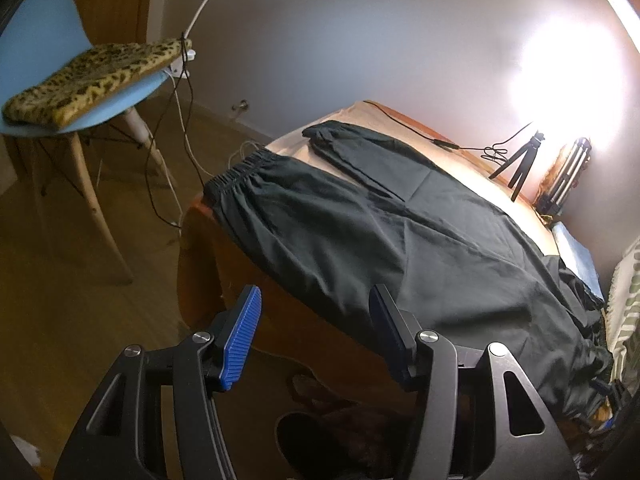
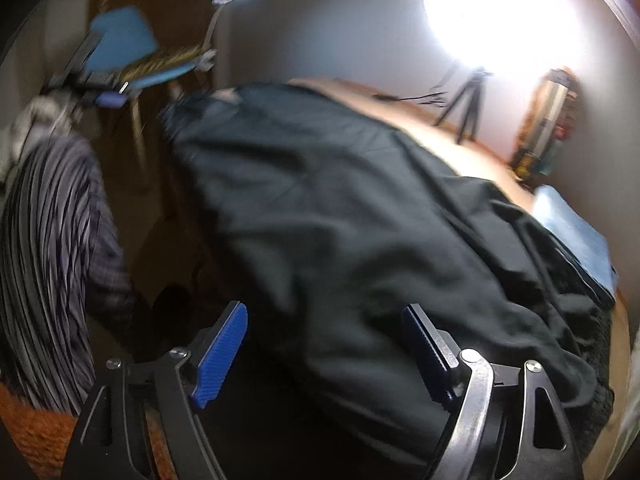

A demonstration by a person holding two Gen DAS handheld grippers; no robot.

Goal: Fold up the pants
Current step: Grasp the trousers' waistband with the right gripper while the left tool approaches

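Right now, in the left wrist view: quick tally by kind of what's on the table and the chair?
Pants: 1
Tripods: 1
Cables: 1
Blue cloths: 1
Leopard cushions: 1
Total: 5, on the table except the cushion, which lies on the chair.
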